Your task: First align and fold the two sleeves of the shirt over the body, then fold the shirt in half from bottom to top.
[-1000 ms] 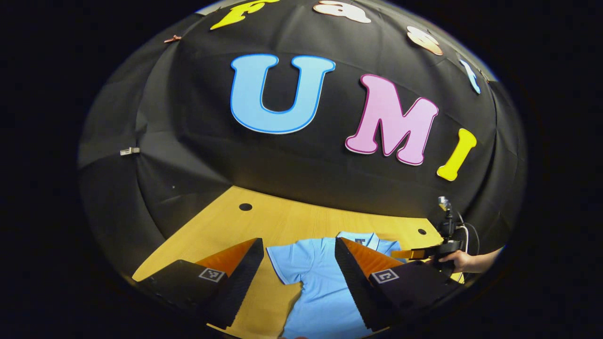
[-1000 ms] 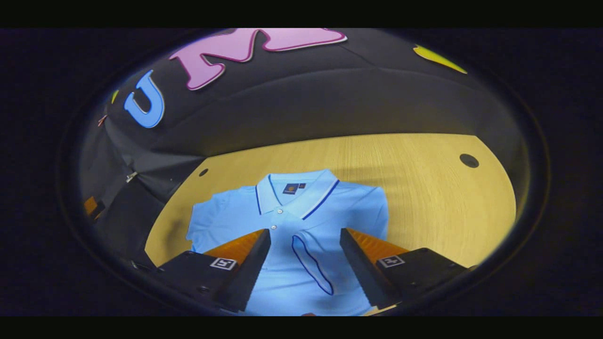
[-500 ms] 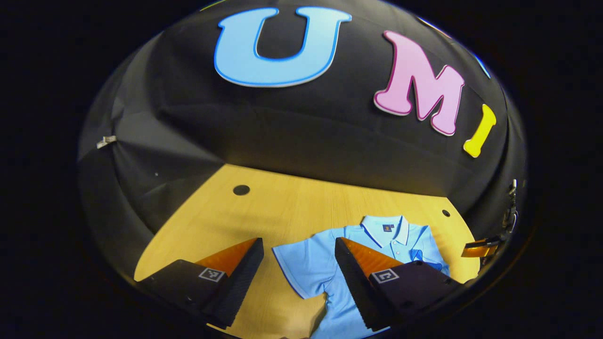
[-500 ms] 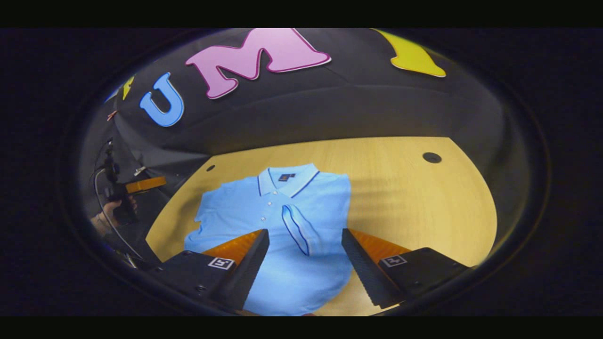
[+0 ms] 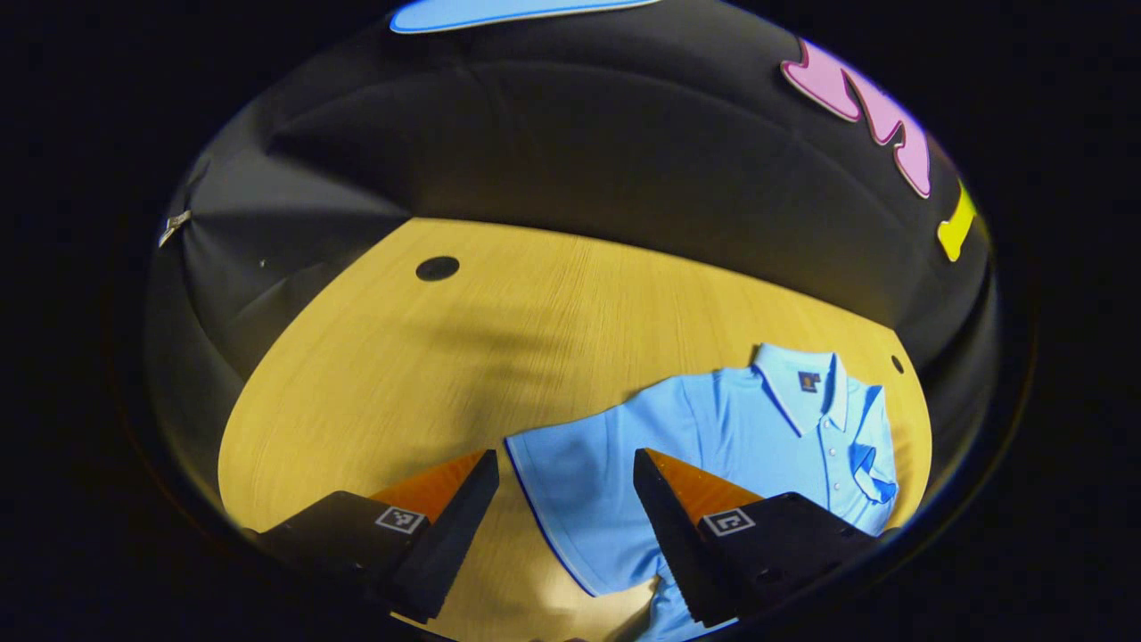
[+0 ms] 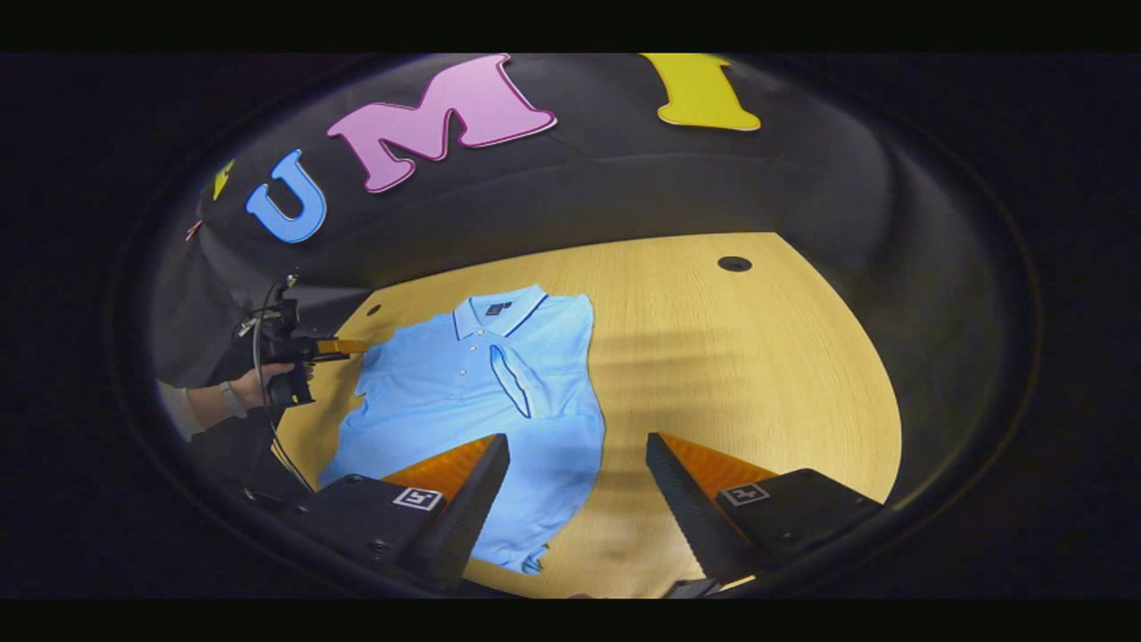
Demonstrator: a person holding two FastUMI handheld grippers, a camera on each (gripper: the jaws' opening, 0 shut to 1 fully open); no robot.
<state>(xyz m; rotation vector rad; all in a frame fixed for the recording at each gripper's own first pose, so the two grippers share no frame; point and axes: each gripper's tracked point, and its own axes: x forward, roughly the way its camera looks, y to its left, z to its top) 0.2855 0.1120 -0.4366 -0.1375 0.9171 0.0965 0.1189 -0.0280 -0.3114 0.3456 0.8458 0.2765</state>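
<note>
A light blue polo shirt (image 6: 446,401) lies face up on the wooden table (image 6: 758,374), collar toward the back wall. One sleeve (image 6: 515,392) is folded over the chest. The other sleeve (image 5: 570,490) lies spread flat on the table. My left gripper (image 5: 563,464) hovers open above that spread sleeve, whose dark-trimmed hem runs between the fingers. In the right gripper view, a hand (image 6: 241,397) holds the left gripper (image 6: 349,346) at the shirt's left shoulder. My right gripper (image 6: 578,441) is open over the shirt's right side edge, holding nothing.
The booth's black cloth wall rises close behind the table. A round dark hole (image 5: 437,267) sits in the tabletop at the far left, another hole (image 6: 734,264) at the far right. A cable (image 6: 260,330) loops off the left gripper.
The right gripper has drawn off to the right, away from the folded sleeve. The left gripper has tilted down and come over the spread sleeve. Both stayed open.
</note>
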